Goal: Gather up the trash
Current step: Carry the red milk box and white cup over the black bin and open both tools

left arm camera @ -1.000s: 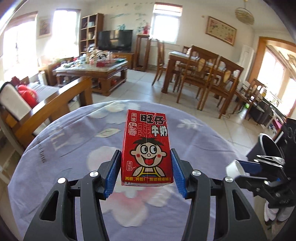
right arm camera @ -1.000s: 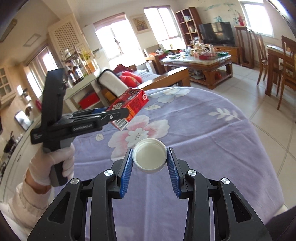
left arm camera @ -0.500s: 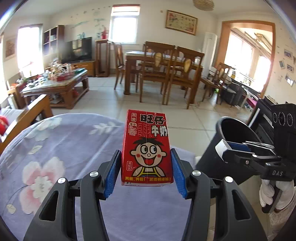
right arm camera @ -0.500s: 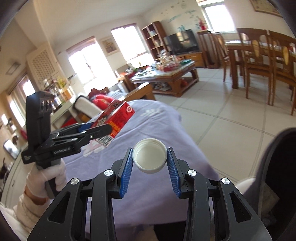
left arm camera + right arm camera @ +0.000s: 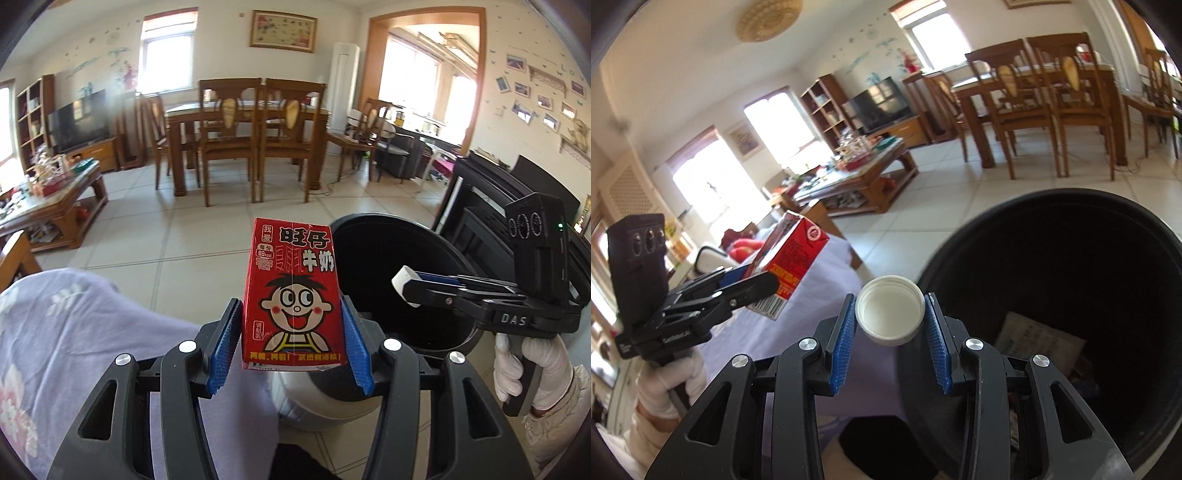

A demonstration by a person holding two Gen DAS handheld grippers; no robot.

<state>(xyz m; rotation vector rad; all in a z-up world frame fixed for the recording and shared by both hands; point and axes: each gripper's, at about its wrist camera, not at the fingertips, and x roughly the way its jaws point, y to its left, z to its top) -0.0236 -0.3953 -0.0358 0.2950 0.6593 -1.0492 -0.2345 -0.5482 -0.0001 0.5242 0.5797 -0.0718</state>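
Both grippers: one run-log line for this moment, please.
left gripper: shut on milk carton | right gripper: shut on white cap | black bin: beside both, nothing dropped yet

bin contents dark, cut off right.

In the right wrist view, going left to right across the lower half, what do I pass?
Left gripper → red milk carton → white bottle cap in the right gripper → black trash bin.
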